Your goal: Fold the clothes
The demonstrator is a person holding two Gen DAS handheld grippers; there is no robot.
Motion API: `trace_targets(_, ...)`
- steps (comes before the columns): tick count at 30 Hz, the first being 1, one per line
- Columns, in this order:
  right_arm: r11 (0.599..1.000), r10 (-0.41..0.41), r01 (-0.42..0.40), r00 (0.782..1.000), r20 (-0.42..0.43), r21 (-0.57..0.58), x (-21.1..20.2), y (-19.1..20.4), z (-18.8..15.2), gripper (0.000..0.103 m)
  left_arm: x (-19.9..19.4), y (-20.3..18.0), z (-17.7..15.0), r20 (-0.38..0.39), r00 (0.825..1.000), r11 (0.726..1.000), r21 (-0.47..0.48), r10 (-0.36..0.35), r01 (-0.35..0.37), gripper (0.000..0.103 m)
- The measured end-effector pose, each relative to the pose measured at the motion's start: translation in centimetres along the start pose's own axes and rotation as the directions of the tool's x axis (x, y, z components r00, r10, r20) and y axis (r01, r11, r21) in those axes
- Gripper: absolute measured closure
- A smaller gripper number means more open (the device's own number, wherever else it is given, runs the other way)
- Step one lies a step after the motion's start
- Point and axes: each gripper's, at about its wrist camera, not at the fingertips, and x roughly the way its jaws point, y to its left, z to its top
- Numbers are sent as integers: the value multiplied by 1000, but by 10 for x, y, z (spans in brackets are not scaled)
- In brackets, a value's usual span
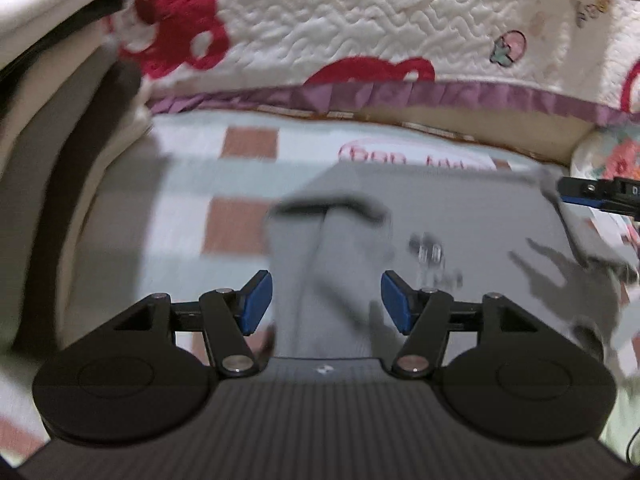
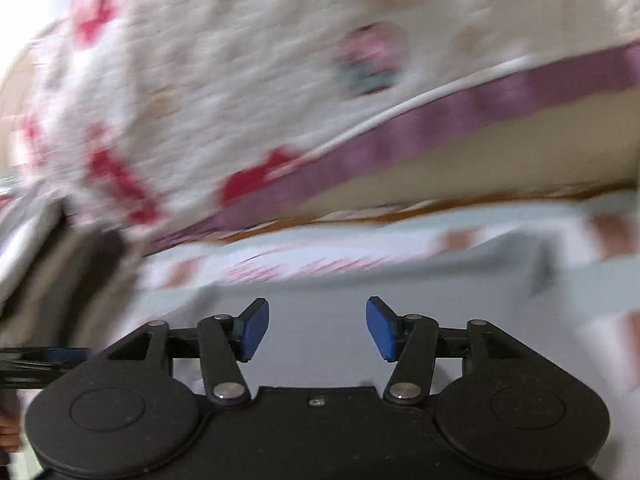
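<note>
A grey garment (image 1: 460,220) lies spread on the checked sheet (image 1: 192,184). One part of it is folded over into a long strip (image 1: 328,256) that runs toward me. My left gripper (image 1: 327,300) hovers over that strip with its blue pads apart and nothing pinched between them. In the right wrist view the same grey garment (image 2: 360,300) lies below my right gripper (image 2: 318,330), which stands open and empty. The right gripper's tip (image 1: 600,192) shows at the garment's far right corner. The left gripper (image 2: 40,358) shows blurred at the left edge.
A white quilted cover (image 1: 360,20) with red prints and a purple frill (image 1: 400,96) rises behind the sheet. Beige and dark cushions (image 1: 60,160) stand at the left, and a floral pillow (image 1: 612,152) at the right. Both views are motion-blurred.
</note>
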Motion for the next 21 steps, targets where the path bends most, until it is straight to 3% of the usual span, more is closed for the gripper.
trace_targets(4, 992, 80, -88, 993, -86, -94, 11, 56, -43, 39, -35, 9, -42, 55, 995, 996, -7, -84, 85, 43)
trace_targets(8, 951, 56, -102, 985, -163, -291, 29, 98, -56, 39, -42, 18, -70, 69, 976, 976, -60, -207, 212, 43)
trace_targets(9, 939, 67, -121, 982, -174, -321, 34, 104, -54, 49, -39, 17, -75, 70, 974, 975, -50, -215, 218, 43)
trace_targets(10, 926, 78, -140, 979, -186, -350, 40, 111, -51, 66, -37, 15, -78, 80, 974, 976, -36, -213, 216, 43)
trace_targets(11, 929, 94, -162, 973, -210, -332, 49, 113, -46, 100, -34, 12, -80, 94, 974, 977, -20, -208, 211, 44)
trace_targets(14, 960, 130, -188, 956, -262, -209, 81, 114, -28, 98, -24, 6, -80, 109, 967, 972, -27, -230, 234, 44)
trace_targets(17, 969, 85, -145, 956, -281, -200, 114, 119, -19, 88, -16, 3, -77, 119, 954, 957, -67, -274, 283, 43)
trace_targets(19, 963, 28, -103, 956, -290, -247, 134, 126, -19, 69, -12, 1, -75, 128, 949, 951, -78, -287, 298, 43)
trace_targets(20, 963, 9, -89, 954, -299, -255, 145, 126, -19, 52, -11, 0, -74, 129, 949, 951, -79, -287, 298, 43)
trace_targets(21, 966, -3, -76, 952, -306, -248, 154, 124, -19, 50, -9, -1, -73, 130, 949, 951, -81, -287, 298, 43)
